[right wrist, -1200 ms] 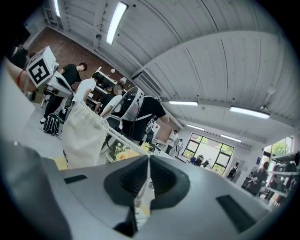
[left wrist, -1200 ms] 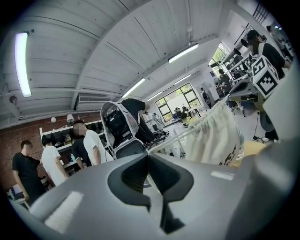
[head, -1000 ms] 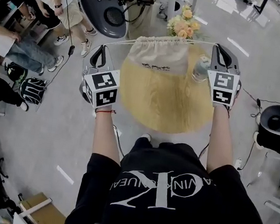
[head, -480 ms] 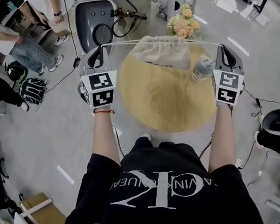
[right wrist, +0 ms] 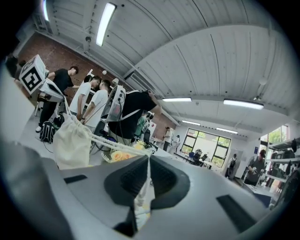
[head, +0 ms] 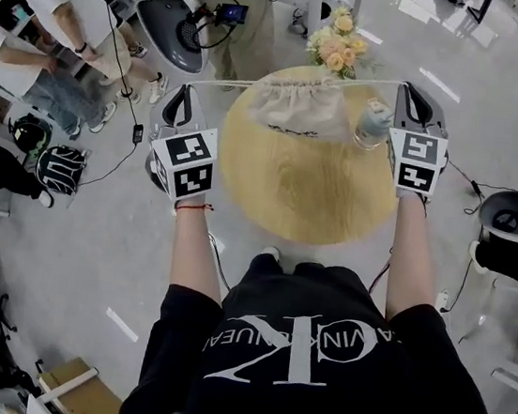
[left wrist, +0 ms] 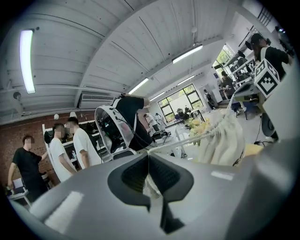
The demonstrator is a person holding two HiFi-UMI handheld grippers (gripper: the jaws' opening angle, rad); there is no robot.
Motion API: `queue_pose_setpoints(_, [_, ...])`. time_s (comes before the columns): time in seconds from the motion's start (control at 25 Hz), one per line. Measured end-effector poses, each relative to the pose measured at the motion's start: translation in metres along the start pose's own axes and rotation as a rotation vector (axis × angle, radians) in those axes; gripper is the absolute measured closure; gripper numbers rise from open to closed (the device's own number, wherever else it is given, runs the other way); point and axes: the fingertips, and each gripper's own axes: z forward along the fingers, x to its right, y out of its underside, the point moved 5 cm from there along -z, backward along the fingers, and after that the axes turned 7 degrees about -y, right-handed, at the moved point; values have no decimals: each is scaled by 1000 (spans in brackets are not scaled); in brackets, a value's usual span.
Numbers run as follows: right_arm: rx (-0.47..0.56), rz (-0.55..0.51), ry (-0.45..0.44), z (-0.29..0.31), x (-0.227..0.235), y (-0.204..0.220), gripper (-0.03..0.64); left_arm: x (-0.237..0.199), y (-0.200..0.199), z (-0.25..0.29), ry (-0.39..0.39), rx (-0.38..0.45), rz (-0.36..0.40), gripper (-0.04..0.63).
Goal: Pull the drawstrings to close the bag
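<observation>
Bag (head: 303, 103) rests at the tabletop's (head: 308, 194) far edge: soft, light cloth with its mouth gathered. My left gripper (head: 184, 99) and right gripper (head: 414, 97) are each clamped on a drawstring (head: 230, 81), stretched taut between them. The thin cord could slip, so I pinch it firmly near the ends.

The bag (head: 303, 103) is cream cloth with a small dark print low on its front. It hangs upright over the far edge of the round wooden counter (head: 299, 192); whether its bottom rests on the wood cannot be told. Its mouth is puckered into tight gathers along the top. The white drawstrings (head: 230, 82) run out of that top in a taut line to both sides, one end pinched in the closed left gripper (head: 185, 93), the other in the closed right gripper (head: 411, 89).
</observation>
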Motion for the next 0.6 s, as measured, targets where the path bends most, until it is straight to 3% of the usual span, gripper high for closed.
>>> queue_pose_setpoints(0.6, [149, 16, -86, 6, -19, -46, 598, 8, -55, -8, 12, 183, -11, 580])
